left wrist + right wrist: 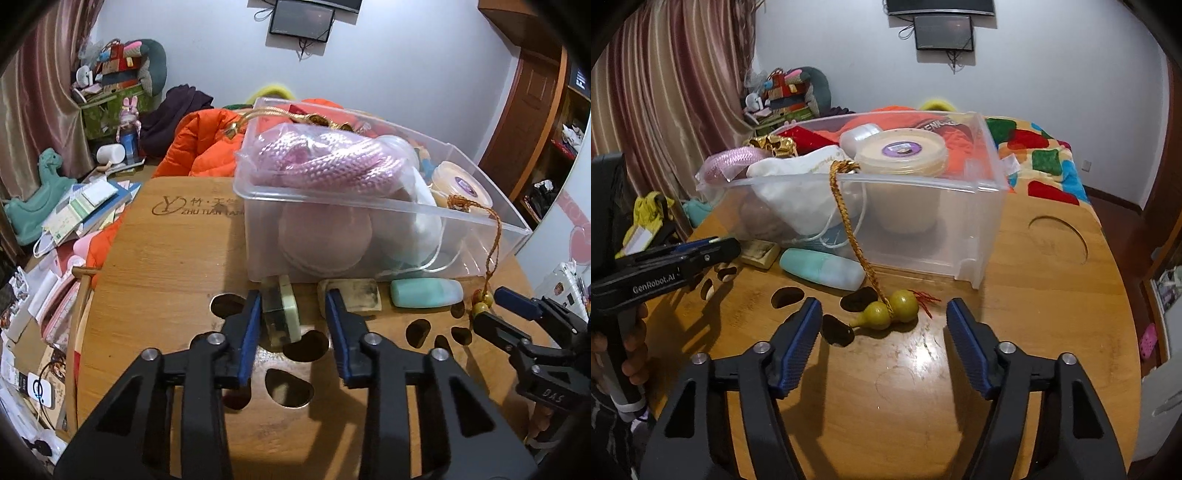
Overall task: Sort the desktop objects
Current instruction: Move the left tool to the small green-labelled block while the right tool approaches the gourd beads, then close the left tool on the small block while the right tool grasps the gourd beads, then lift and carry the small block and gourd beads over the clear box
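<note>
Bin (pixel 424 206) mostly filled; soap bars, bottle (pixel 424 292), gourd (pixel 890 309) remain out. Left claw (pixel 291 317) part-open around green soap (pixel 286 314); right claw (pixel 882 332) open, empty.

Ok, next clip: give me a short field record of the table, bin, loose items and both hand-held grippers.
surface: wooden table with cut-out holes
bin: clear plastic bin, full, cord hanging over its front wall
loose items: green soap bar, tan block, teal bottle, gourd charm
left hand-held gripper: open, soap bar between its pads
right hand-held gripper: open around the gourd charm
</note>
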`<state>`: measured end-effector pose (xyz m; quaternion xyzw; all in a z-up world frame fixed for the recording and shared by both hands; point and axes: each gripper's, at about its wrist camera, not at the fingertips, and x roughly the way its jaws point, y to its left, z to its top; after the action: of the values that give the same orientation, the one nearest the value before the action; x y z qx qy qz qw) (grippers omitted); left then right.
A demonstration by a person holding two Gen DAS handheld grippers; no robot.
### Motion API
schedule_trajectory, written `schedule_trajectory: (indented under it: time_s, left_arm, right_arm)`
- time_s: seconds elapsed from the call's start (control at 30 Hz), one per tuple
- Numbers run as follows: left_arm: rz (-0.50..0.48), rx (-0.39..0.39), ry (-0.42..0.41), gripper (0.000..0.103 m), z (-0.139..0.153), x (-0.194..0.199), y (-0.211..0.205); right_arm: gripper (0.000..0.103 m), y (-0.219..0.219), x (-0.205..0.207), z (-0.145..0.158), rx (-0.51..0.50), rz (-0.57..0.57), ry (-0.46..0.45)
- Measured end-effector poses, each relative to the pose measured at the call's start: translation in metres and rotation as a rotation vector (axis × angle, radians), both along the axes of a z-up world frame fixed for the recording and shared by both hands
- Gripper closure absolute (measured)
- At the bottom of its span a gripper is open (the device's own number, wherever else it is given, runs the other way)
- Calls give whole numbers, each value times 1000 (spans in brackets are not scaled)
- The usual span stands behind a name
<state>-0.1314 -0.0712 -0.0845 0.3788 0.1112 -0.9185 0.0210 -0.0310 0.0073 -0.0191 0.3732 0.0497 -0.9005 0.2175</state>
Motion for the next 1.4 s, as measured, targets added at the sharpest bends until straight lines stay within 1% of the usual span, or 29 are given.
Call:
schedule_trajectory:
  time_s: [0.07,0.13,0.23,0.3,0.33,0.4,0.53,0.6,0.73,0.87,1.17,1.4]
  left_arm:
    - [-1,8,1,70,-1,-1,-1]
    - [-1,20,2,71,-2,-1,-3]
    - [6,22,4,74,-1,-1,-4]
    - [24,24,2,82,-2,0,-6]
    - [36,32,-1,87,-2,0,-8]
    - [35,39,5,88,-3,1,-10]
    - [42,-5,21,88,1,8,-3]
    - [56,-23,36,88,3,13,0]
    - [54,11,57,88,6,25,0]
    - [44,14,82,88,14,35,5]
    - [-1,26,177,88,48,49,16]
    - [-44,27,234,88,70,48,28]
  right_arm:
    - [51,-2,-2,-3,4,4,-9]
    - [60,-2,-3,-5,-21,15,-28]
    - [71,-2,-2,-7,-50,33,-37]
    - [73,-2,0,-7,-47,38,-36]
    - [75,-2,1,-7,-53,43,-37]
    - [75,0,3,-8,-69,44,-42]
    - [75,3,7,-5,-77,37,-27]
    - [75,7,10,1,-100,31,-13]
    - [75,11,19,13,-109,26,29]
    - [75,10,26,24,-118,25,62]
    - [75,7,32,43,-124,32,120]
    - [75,12,27,56,-137,19,155]
